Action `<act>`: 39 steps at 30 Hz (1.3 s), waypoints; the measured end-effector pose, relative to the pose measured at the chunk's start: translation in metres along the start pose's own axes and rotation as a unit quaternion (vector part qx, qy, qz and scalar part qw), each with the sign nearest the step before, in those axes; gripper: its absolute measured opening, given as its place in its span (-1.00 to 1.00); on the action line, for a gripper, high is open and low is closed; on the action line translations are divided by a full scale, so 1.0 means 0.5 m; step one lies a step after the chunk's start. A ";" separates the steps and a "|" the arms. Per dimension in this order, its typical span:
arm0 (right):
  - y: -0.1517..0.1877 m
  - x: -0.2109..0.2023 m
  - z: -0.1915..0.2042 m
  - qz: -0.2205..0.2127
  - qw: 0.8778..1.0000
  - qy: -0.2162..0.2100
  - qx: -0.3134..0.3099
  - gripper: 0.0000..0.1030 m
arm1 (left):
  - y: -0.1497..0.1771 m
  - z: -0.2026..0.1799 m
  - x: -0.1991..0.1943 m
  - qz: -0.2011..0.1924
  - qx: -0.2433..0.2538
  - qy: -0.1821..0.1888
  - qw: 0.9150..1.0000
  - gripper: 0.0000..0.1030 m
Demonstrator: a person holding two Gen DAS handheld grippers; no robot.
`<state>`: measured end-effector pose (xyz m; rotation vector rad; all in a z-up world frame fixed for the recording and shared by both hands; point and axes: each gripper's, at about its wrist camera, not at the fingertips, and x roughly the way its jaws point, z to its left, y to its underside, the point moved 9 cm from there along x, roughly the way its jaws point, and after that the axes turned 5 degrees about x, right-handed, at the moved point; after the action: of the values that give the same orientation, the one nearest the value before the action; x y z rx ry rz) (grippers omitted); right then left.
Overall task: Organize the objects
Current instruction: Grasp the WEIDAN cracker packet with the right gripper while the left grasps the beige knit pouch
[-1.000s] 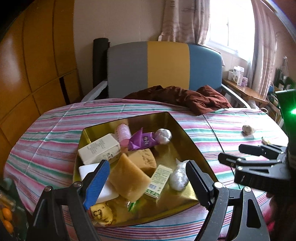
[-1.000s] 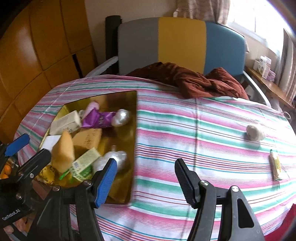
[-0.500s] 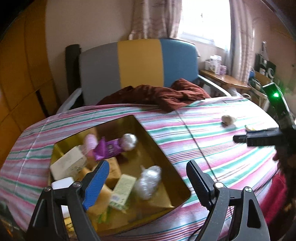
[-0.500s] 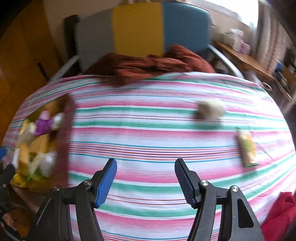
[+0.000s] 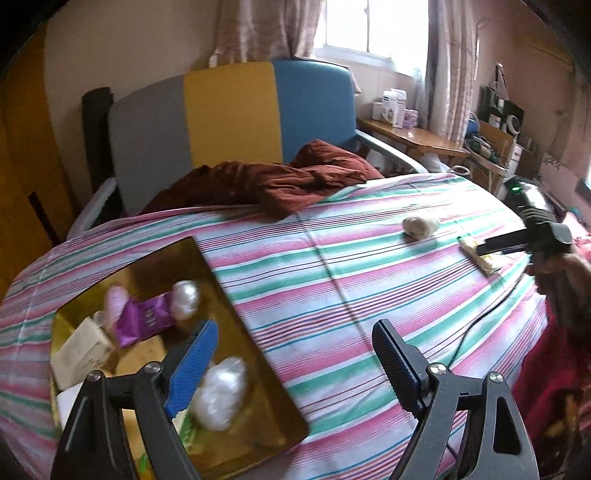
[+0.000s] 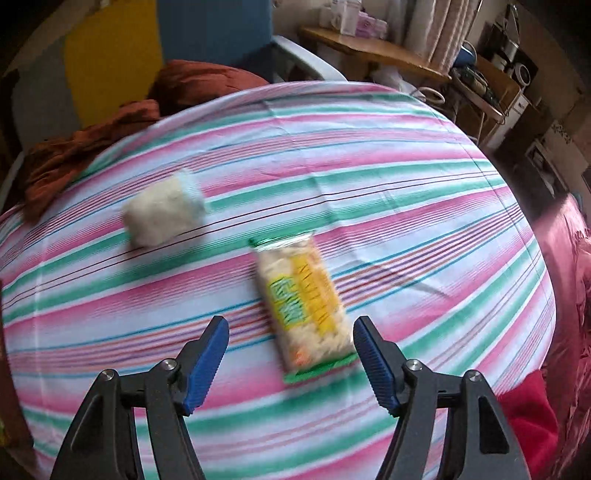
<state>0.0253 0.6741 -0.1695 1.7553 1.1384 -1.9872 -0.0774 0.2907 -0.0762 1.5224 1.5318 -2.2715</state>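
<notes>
**Striped cloth, two spread grippers**

Gold tray point(image 5: 255, 354) sits lower left in the left wrist view, under the left gripper point(image 5: 291, 354), fingers spread, empty. In the right wrist view, a yellow snack packet point(image 6: 303, 302) lies centre frame; the right gripper point(image 6: 291, 350), jaws just widening, straddles its near end without touching.

Daylight enters through a curtained window point(image 5: 369, 26) in the pale back wall. Below it stands a grey, yellow and blue headboard point(image 5: 229, 114); orange-brown wooden panelling point(image 5: 26, 155) left, cluttered wooden side table point(image 5: 413, 138) right.
</notes>
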 end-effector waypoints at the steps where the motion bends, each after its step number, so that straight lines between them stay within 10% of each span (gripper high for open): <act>1: -0.005 0.016 -0.001 0.008 1.000 -0.003 0.001 0.38 | -0.009 -0.015 0.010 0.005 0.003 0.011 1.000 0.70; 5: -0.012 0.056 0.002 0.021 1.000 -0.010 0.007 0.37 | -0.039 -0.059 0.040 0.016 0.017 0.029 0.999 0.71; 9: -0.002 0.077 -0.012 0.033 0.999 -0.001 0.007 -0.05 | -0.070 -0.100 0.075 0.024 0.022 0.048 0.998 0.71; 39: -0.017 0.024 0.001 0.000 0.998 -0.064 0.025 -0.05 | -0.275 -0.420 0.495 0.080 0.192 0.116 0.971 0.71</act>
<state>0.0165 0.6830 -0.1775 1.6242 1.0564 -2.1117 -0.1271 0.6284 -0.1648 1.9858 0.9894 -2.4691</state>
